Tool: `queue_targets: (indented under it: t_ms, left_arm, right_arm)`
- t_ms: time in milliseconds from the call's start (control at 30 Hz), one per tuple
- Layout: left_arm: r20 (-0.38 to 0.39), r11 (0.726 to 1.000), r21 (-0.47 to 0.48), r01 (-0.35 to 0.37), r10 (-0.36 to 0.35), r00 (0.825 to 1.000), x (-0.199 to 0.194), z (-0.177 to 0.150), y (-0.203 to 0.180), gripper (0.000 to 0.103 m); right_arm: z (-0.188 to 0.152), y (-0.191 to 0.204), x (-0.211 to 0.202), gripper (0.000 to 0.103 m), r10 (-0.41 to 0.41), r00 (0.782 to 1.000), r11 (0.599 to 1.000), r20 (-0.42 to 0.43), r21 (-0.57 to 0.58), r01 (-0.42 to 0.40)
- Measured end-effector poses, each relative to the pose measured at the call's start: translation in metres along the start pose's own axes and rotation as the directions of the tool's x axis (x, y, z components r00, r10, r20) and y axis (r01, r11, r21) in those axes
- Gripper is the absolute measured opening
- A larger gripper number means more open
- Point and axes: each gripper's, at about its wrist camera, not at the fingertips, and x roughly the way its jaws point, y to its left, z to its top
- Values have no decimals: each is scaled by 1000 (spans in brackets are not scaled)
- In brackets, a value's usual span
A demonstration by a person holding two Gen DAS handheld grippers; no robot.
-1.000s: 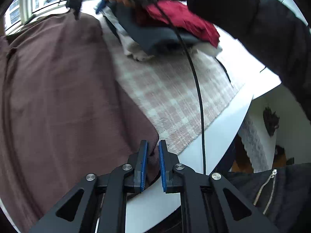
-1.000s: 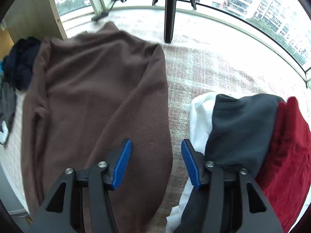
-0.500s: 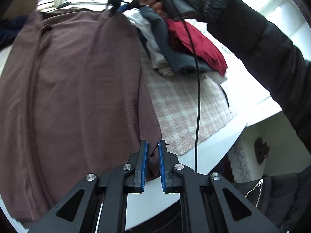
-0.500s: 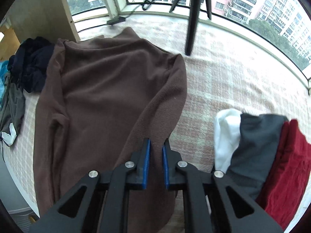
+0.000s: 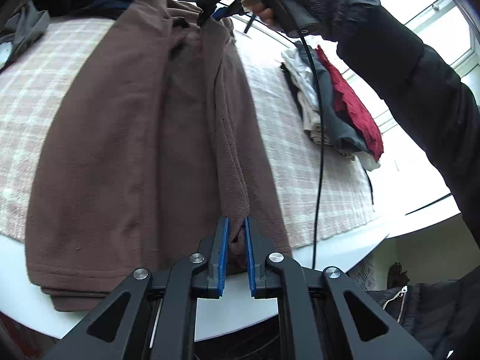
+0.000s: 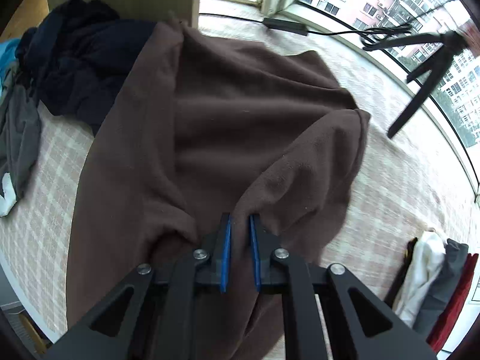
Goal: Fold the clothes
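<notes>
**A:** Where is the garment you are folding?

**B:** Your brown fleece top lies spread across the checked cloth on the white table. In the left wrist view it fills the centre, running from 6 o'clock up to 12 o'clock.

**A:** What are your grippers doing?

**B:** Your left gripper has its blue pads nearly together, pinching the fleece's near edge at 6 o'clock. Your right gripper has just closed its jaws, and a raised fold of the same fleece is nipped between its pads. In the left view that gripper sits at 12 o'clock, lifting the far edge so a ridge of fabric runs between both grips.

**A:** What else is nearby?

**B:** A stack of folded clothes, red on top, lies at 2 o'clock. Dark unfolded clothes are heaped at 10 o'clock in the right wrist view.
</notes>
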Motion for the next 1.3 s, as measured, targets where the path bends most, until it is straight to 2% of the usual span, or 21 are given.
queue_targets:
  t_ms: [133, 167, 267, 367, 467, 600, 667, 767, 833, 900, 967, 1033, 1067, 1133, 1167, 1200, 1300]
  left_arm:
    - [16, 999, -39, -20, 21, 1000, -5, 0, 13, 10]
    - [11, 999, -47, -27, 28, 1000, -5, 0, 17, 10]
    - [-47, 998, -44, -34, 32, 998, -2, 0, 19, 12]
    - [-72, 998, 8, -66, 66, 995, -10, 0, 11, 15]
    - [-66, 991, 75, -111, 116, 991, -25, 2, 2, 12]
    - [-72, 985, 131, -110, 120, 990, -27, 11, -6, 12]
    - [-83, 983, 152, -101, 115, 990, -21, 16, -12, 12]
    - [-100, 980, 170, -100, 118, 988, -11, 22, -16, 12]
    - [-107, 978, 175, -113, 133, 985, -9, 25, -14, 12]
    - [-101, 974, 180, -136, 155, 983, -12, 32, -12, 12]
    - [-88, 971, 184, -150, 168, 982, -19, 44, -8, 12]
    - [-74, 961, 212, -177, 196, 978, -22, 66, -3, 12]
    - [-66, 953, 232, -193, 213, 975, -23, 79, -1, 12]
    - [-36, 933, 278, -226, 246, 969, -20, 113, 0, 13]
    - [-24, 924, 301, -237, 256, 967, -14, 133, -1, 13]
    - [-10, 913, 323, -247, 264, 964, -7, 153, -3, 12]
    - [25, 889, 388, -244, 254, 967, 26, 212, -17, 13]
  right_arm:
    - [8, 7, 9, 12, 10, 1000, 1000, -12, 17, -10]
    - [10, 6, 11, 15, 22, 1000, 999, -13, 26, -22]
    - [14, 6, 9, 21, 63, 997, 998, -41, 8, -63]
    - [9, -9, -27, 23, 174, 984, 985, 25, 9, -174]
    - [-4, -34, -68, 27, 260, 959, 965, 115, 15, -263]
    - [-30, -46, -68, 27, 215, 973, 976, 79, 14, -216]
    - [-41, -44, -51, 25, 236, 971, 972, 34, -23, -235]
    - [-44, -33, -25, 25, 244, 970, 970, 14, -11, -244]
    - [-41, -25, -15, 25, 358, 934, 934, 17, 11, -358]
    - [-40, -17, -12, 25, 475, 880, 880, 14, 9, -475]
    - [-47, -29, -36, 25, 485, 871, 874, 74, -18, -485]
    - [-61, -63, -57, 25, 491, 857, 866, 160, 19, -500]
    - [-69, -82, -65, 25, 458, 868, 878, 191, 53, -475]
    - [-84, -111, -72, 25, 312, 926, 934, 213, 109, -340]
    - [-88, -122, -71, 25, 264, 940, 947, 217, 127, -295]
    - [-94, -135, -69, 25, 247, 945, 947, 215, 153, -283]
    - [-106, -162, -56, 25, 275, 941, 918, 198, 238, -318]
